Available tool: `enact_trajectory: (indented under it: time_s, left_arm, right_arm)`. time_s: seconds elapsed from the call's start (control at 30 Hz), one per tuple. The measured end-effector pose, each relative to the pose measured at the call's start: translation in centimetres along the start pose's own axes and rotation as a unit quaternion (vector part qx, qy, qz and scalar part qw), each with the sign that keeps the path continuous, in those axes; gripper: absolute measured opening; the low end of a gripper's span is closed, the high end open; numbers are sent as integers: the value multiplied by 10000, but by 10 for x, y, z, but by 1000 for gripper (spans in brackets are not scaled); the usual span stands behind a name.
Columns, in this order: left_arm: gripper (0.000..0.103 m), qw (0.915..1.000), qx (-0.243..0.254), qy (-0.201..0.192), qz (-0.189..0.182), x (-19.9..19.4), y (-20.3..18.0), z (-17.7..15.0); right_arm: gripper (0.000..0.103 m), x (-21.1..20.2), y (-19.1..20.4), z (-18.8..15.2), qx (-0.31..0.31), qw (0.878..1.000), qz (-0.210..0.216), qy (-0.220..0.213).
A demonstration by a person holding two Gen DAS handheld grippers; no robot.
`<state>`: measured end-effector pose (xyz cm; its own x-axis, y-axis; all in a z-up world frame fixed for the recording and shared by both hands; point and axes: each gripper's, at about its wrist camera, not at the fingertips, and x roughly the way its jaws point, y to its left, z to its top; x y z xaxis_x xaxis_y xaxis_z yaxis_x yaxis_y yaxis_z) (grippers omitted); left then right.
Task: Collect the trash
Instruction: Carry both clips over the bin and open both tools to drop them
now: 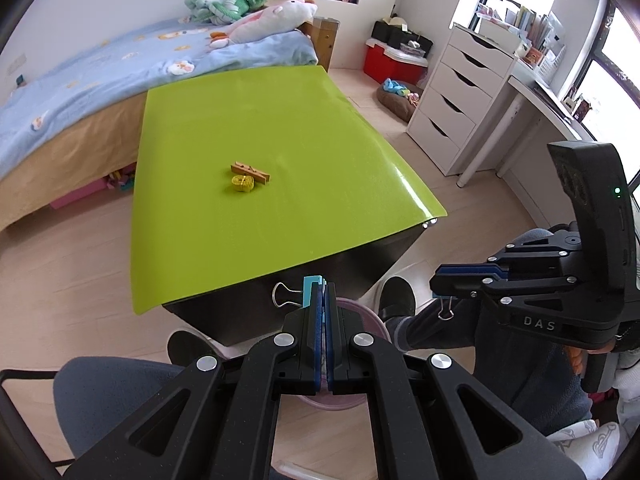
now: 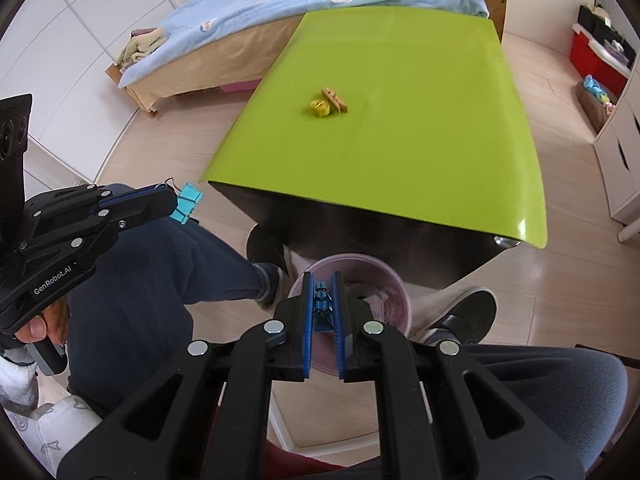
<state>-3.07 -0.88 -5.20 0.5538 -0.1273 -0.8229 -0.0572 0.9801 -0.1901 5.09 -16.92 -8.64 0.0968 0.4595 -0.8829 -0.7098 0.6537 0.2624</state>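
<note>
The left gripper [image 1: 323, 300] is clamped on a blue binder clip [image 1: 311, 290], and the right gripper [image 2: 323, 304] on another clip [image 2: 322, 307], both over a pink round bin [image 2: 394, 286] beside the person's shoes. Mid-desk [image 1: 280, 120], a wooden clothespin [image 1: 251, 171] touches a crumpled yellow wad [image 1: 242, 183] on glossy green.

A bed [image 1: 92, 80] with a blue quilt [image 2: 280, 0] lies at ten o'clock, stuffed toys [image 1: 256, 16] heaped at its head. A white drawer unit [image 1: 460, 88] stands at two o'clock beside a desk [image 1: 536, 100]; a red box [image 1: 390, 62] sits on the wooden floor [image 1: 60, 248] behind it.
</note>
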Motion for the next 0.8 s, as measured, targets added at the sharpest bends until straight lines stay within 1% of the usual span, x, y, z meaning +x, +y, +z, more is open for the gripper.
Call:
enact_trajectory:
  time_s: [0.1, 0.17, 0.2, 0.23, 0.27, 0.33, 0.37, 0.43, 0.57, 0.7, 0.73, 0.77, 0.8]
  left_arm:
    - [1, 10000, -12, -6, -4, -2, -1, -2]
    - [1, 10000, -2, -17, -8, -3, -1, -2]
    - [1, 10000, 12, -21, -16, -3, -2, -2]
    - [1, 10000, 20, -23, -19, -3, -2, -3]
    - [1, 10000, 35, -23, -29, -3, -3, -3]
    - [1, 10000, 58, -17, -45, -3, -4, -3]
    - [1, 10000, 74, -12, -53, -2, -5, -3]
    - [1, 9999, 111, 15, -87, -1, -8, -4]
    - [1, 9996, 224, 78, -180, 2, -14, -5]
    - [1, 9988, 313, 145, -359, 6, -22, -3]
    - [3, 9986, 314, 156, -387, 7, -23, -3]
    - [9, 9985, 318, 173, -414, 9, -24, -2]
    - [17, 9983, 314, 205, -442, 11, -24, -2]
  right_arm:
    - [8, 4, 2, -1, 11, 9999, 127, 39]
    - [10, 5, 2, 0, 19, 9999, 139, 42]
    - [13, 6, 1, 1, 37, 9999, 121, 41]
    - [30, 5, 0, 2, 62, 9999, 95, 31]
    - [62, 5, -2, 2, 125, 9999, 80, 10]
    - [83, 1, -7, 2, 232, 9996, 138, -48]
    - [88, 0, -10, 2, 279, 9995, 120, -73]
    - [92, -5, -14, 2, 369, 9992, -7, -152]
    - [94, -17, -24, 3, 530, 9980, -178, -310]
    - [94, -28, -36, 3, 677, 9963, -255, -460]
    - [94, -30, -39, 3, 705, 9960, -259, -486]
    - [94, -32, -41, 3, 740, 9956, -262, -513]
    - [94, -33, -43, 3, 753, 9954, -270, -525]
